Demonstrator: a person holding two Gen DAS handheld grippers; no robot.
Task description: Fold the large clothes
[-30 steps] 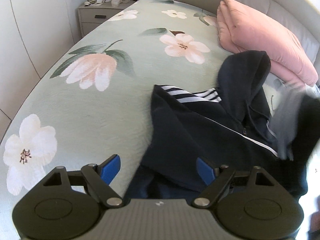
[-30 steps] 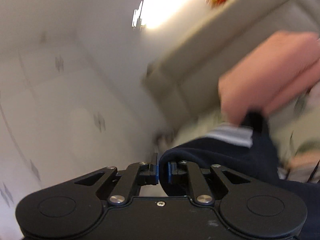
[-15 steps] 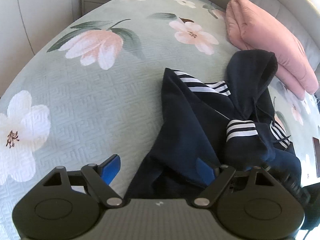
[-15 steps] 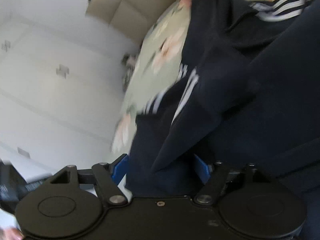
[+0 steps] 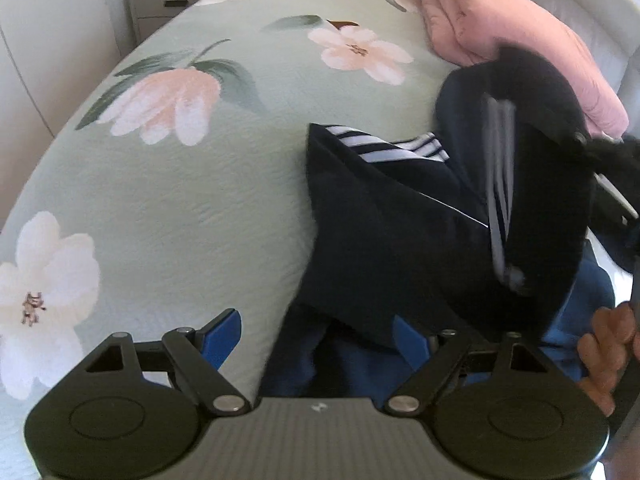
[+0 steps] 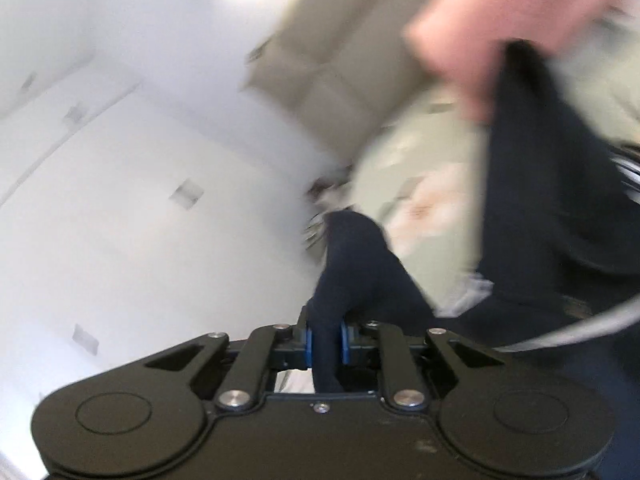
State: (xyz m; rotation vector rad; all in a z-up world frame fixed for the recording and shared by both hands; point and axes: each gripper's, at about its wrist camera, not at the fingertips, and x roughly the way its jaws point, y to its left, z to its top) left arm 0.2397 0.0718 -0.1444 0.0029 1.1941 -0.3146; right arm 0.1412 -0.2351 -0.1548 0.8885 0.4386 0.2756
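A: Left wrist view, item one: left hand-held gripper (image 5: 318, 338), blue pads spread wide, nothing pinched. One pad stood over the bedspread, the other sat at the near edge of dark cloth.

B: Item two?

A: Navy hooded jacket (image 5: 392, 232), white stripes on the sleeve, lying in a heap on the right half of the bed (image 5: 200, 200). Its near hem ran in between the spread pads without being pressed. A striped part on the right was lifted off the heap and blurred.

B: Anything at that right edge?

A: A person's hand (image 5: 608, 356), gripping a dark handle, low in the corner. Farther back: one folded pink blanket (image 5: 520, 44) against the padded headboard (image 5: 592, 4), touching the jacket's raised hood. Farthest: one nightstand (image 5: 168, 4) beside the bed, small clutter on top, not legible.

B: Right wrist view?

A: Heavily blurred. Right hand-held gripper (image 6: 325, 343), jaws closing, with a fold of the navy jacket (image 6: 360, 272) standing between the blue pads and both pads touching it. The cloth ran up and right to the main dark mass (image 6: 560, 200). Beyond it, the green floral bedspread (image 6: 432, 200), a pink blur at top right, the beige headboard (image 6: 328, 64), and white panelled wall (image 6: 120, 160).
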